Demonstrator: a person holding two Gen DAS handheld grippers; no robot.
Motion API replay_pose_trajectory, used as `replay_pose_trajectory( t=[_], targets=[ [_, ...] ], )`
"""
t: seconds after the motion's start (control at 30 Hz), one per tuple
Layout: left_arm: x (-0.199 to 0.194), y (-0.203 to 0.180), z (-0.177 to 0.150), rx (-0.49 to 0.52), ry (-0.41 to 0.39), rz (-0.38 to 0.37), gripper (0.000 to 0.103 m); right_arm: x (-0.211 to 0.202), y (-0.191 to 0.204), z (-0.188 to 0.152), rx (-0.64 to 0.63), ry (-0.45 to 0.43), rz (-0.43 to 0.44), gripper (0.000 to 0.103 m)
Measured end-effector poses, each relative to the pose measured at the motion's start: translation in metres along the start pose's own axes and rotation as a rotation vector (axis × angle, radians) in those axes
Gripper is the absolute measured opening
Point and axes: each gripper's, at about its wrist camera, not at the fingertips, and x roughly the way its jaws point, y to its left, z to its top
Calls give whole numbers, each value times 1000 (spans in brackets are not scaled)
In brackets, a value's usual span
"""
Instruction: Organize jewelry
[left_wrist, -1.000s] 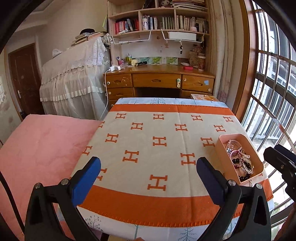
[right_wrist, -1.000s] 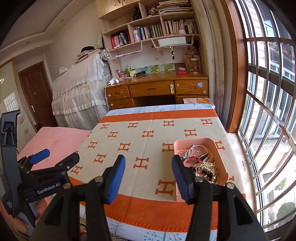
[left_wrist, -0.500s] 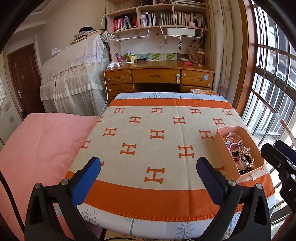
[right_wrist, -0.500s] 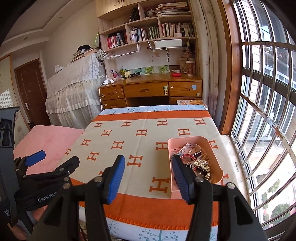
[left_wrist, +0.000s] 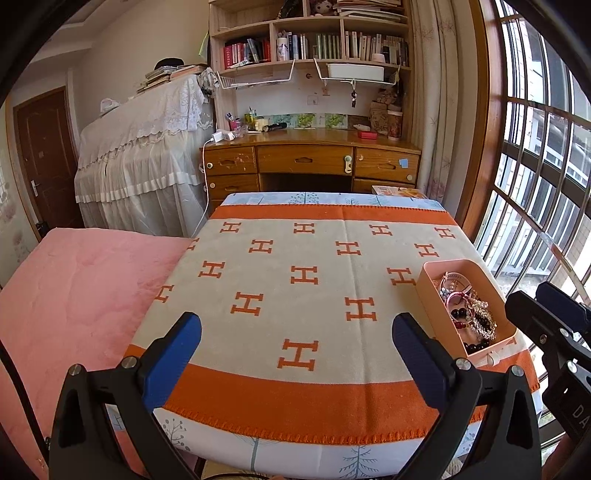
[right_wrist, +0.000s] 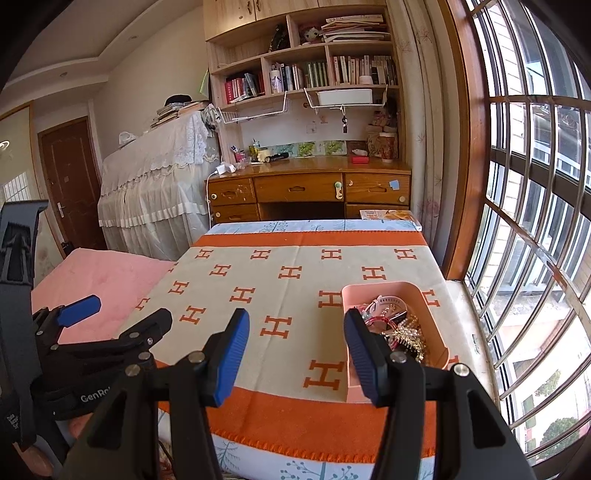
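Note:
A pink tray (left_wrist: 432, 295) (right_wrist: 436, 325) holds a tangle of jewelry (left_wrist: 469, 314) (right_wrist: 399, 328): bead bracelets, chains and a pink band. It rests at the right side of a table covered by an orange-and-beige cloth (left_wrist: 303, 295) (right_wrist: 280, 295) with H marks. My left gripper (left_wrist: 295, 332) hovers open over the table's near edge, left of the tray, with nothing between its blue pads. My right gripper (right_wrist: 295, 332) is open too, its right finger (right_wrist: 362, 354) in front of the tray's near left corner. The left gripper (right_wrist: 110, 314) also shows at the left of the right wrist view.
A pink bed (left_wrist: 74, 295) adjoins the table's left side. Behind the table stand a wooden desk (left_wrist: 310, 162) with drawers and bookshelves (left_wrist: 314, 40). A barred window (right_wrist: 535, 221) runs along the right. A lace-covered piece of furniture (left_wrist: 140, 155) stands at the back left.
Both views have drawn back a little from the table, so more of its near edge shows. Both grippers stay open and empty, and the tray has not moved.

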Motion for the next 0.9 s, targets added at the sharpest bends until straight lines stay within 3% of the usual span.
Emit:
replay_pose_trajectory(
  t=[0.9],
  targets=[
    [1, -2, -6, -1, 13, -5, 102, 8, -1, -5, 17, 27, 11, 54]
  ],
)
